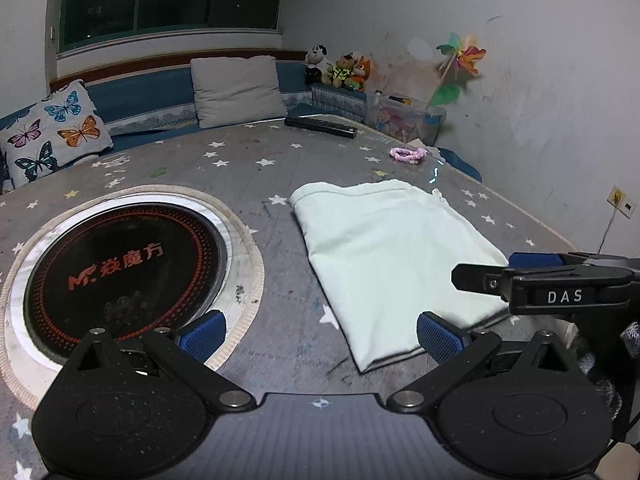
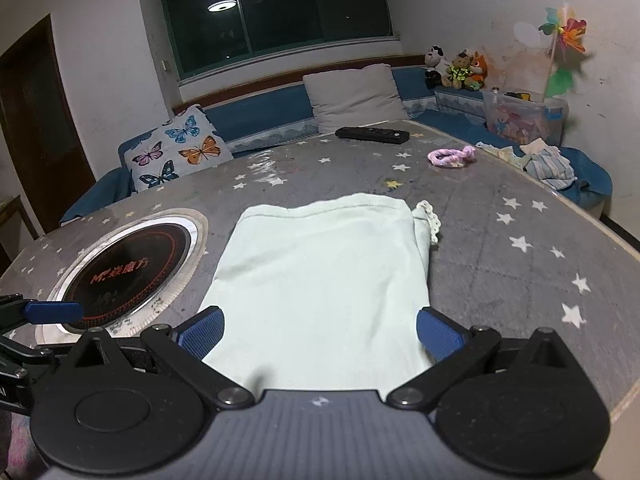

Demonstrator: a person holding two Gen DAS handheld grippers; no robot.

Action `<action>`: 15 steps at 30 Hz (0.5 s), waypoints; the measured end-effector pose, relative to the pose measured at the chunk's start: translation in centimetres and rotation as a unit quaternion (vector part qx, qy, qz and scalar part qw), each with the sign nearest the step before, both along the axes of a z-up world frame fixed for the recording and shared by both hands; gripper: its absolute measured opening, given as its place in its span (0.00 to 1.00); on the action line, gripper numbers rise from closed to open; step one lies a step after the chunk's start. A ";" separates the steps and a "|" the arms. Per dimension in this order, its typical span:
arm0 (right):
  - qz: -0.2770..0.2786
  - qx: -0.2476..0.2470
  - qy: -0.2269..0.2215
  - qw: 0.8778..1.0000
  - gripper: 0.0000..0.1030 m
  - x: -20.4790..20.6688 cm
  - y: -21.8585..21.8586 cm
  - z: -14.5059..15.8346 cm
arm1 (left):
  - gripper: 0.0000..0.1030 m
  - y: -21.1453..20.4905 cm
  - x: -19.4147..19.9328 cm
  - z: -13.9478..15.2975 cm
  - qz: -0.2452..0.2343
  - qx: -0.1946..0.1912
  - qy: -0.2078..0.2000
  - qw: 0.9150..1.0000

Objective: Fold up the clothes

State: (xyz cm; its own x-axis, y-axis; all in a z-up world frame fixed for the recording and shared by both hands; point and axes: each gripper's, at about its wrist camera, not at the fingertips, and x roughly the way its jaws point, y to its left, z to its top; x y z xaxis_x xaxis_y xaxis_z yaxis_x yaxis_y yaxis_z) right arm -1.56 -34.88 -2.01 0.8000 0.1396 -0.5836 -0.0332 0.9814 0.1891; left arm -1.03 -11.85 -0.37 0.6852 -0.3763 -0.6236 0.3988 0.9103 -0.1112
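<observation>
A pale mint garment [image 1: 392, 256] lies folded flat into a rectangle on the grey star-patterned table [image 1: 264, 168]. In the right wrist view the garment [image 2: 320, 276] fills the middle, with a lace trim [image 2: 430, 220] sticking out at its far right corner. My left gripper [image 1: 320, 336] is open and empty, above the table just left of the garment's near edge. My right gripper [image 2: 320, 334] is open and empty over the garment's near edge. The right gripper also shows side-on in the left wrist view [image 1: 500, 276], by the garment's right edge.
A round induction cooktop [image 1: 124, 268] is set into the table left of the garment. A black remote [image 1: 320, 127] and a pink hair tie [image 1: 407, 155] lie at the far side. Behind are cushions, plush toys, a toy box [image 2: 524, 116] and loose clothes [image 2: 548, 164].
</observation>
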 end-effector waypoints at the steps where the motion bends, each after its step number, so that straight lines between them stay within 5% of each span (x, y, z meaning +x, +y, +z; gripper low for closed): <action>1: 0.000 -0.002 0.003 1.000 1.00 -0.1 0.1 -0.1 | 1.00 0.1 -0.1 -0.1 0.000 0.002 0.001 1.000; 15: -0.017 -0.007 0.021 1.000 1.00 -2.5 0.3 -1.0 | 1.00 -0.2 -1.3 -1.3 0.005 0.034 0.017 0.999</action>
